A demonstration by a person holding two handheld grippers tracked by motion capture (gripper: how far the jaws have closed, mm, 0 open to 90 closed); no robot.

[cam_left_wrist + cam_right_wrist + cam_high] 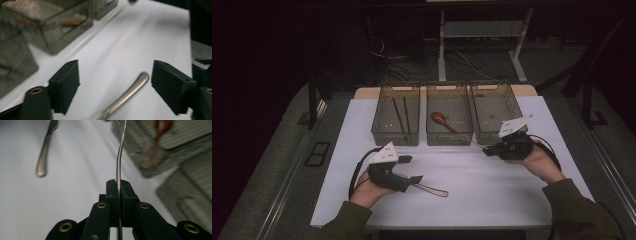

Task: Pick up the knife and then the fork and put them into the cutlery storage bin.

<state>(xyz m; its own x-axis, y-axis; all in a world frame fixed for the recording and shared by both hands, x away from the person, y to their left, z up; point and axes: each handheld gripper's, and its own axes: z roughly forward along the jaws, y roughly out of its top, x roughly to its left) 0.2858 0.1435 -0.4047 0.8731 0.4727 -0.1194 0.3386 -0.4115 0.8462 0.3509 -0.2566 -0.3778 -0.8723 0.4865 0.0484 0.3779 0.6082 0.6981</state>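
Cutlery is being handled over a white desk [492, 200] with three mesh bins lined up along its far edge. Going left to right: the left bin [396, 121] holds a pair of dark chopsticks [400, 116], the middle bin [450, 120] holds a reddish-brown spoon [440, 120], and the right bin [497, 119] has nothing that I can make out inside it.

Nearer the person, the left claw [413, 170] sits low over the desk at the left, carried by the left hand [368, 190], with its grey three-cornered plate on top. Its jaws stand spread wide apart, pressing on nothing. A metal utensil [432, 190] lies flat on the desk just past the jaws; in the left gripper view its rounded handle end [140, 81] lies between the two black pads [66, 82] without touching either. Which kind of utensil it is cannot be told from the pictures.

Farther right, the right claw [488, 150], in the right hand [539, 162], hovers just in front of the right bin. Its jaws are pressed together, pinching a thin metal fork [119, 157] by its handle; the curved shaft rises from the pads toward the bins, edge-on in the right gripper view, with its tines near the top edge.
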